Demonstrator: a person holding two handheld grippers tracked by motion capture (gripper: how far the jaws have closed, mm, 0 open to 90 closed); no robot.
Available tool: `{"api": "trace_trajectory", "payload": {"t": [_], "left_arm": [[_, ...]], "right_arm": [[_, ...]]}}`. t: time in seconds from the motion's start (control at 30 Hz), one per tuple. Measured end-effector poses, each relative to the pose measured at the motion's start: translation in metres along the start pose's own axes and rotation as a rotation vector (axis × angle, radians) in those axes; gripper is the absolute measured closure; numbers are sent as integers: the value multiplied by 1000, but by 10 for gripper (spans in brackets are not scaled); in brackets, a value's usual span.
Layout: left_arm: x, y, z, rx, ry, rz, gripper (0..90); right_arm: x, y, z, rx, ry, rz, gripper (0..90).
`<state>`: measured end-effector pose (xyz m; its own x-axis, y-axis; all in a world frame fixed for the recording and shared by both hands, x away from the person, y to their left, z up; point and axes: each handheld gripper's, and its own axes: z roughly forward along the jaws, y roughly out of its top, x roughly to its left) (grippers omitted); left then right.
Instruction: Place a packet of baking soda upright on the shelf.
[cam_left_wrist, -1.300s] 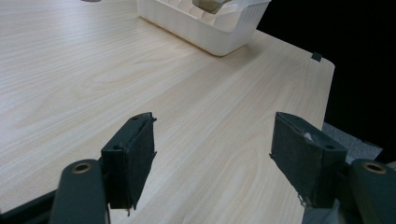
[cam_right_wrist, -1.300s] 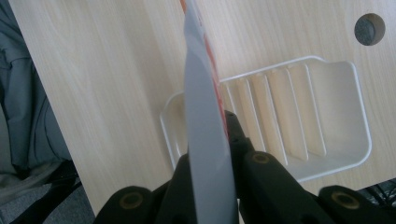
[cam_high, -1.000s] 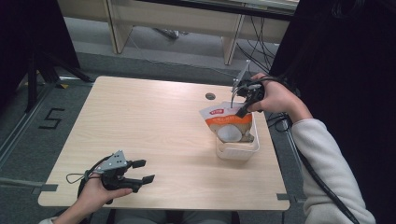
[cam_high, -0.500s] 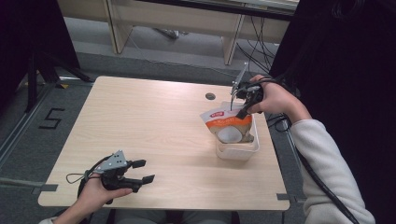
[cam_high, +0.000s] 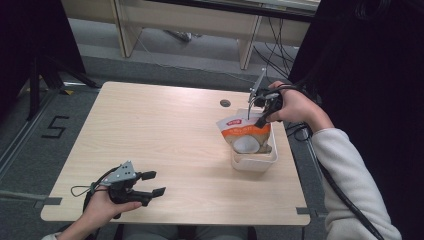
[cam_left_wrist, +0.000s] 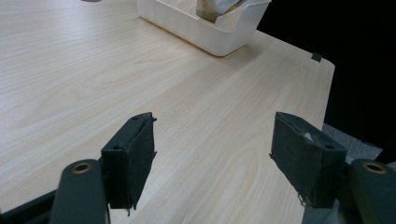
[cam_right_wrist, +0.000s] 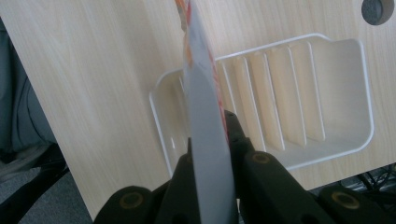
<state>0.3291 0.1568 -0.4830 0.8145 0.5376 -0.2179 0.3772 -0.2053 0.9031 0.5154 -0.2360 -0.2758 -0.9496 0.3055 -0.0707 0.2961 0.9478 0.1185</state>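
Left hand (cam_high: 102, 210): comes in from the bottom edge, low at the near left, wrapped round the gripper's body
Left gripper (cam_high: 152, 183): lies roughly level, pointing right; its jaws stand wide apart with nothing between the pads (cam_left_wrist: 135, 156)
Right arm: pale sleeve (cam_high: 350, 185) runs up the right side, forearm reaching forward, wrist bent inward
Right hand (cam_high: 295, 105): raised at the far right
Right gripper (cam_high: 259, 121): tilted downward and to the left, jaws clamped together on a thin flat pouch edge

L gripper (cam_left_wrist: 212, 161) jaws wide apart over wood table (cam_left_wrist: 116, 84); white bin (cam_left_wrist: 205, 28) far side.
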Motion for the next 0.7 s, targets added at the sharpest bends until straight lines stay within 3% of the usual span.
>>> {"api": "trace_trajectory", "payload": {"t": [0.27,0.33,0.7], "left_arm": [[0,0,0,0,2,-1,296],[0,0,0,0,-1,-1,295],[0,0,0,-1,-1,-1,295]], "right_arm": [[-2,0,5,1,-6,-22,900],[0,-1,4,15,-9,1,900],[-4,-7,4,20,-12,0,900]]}}
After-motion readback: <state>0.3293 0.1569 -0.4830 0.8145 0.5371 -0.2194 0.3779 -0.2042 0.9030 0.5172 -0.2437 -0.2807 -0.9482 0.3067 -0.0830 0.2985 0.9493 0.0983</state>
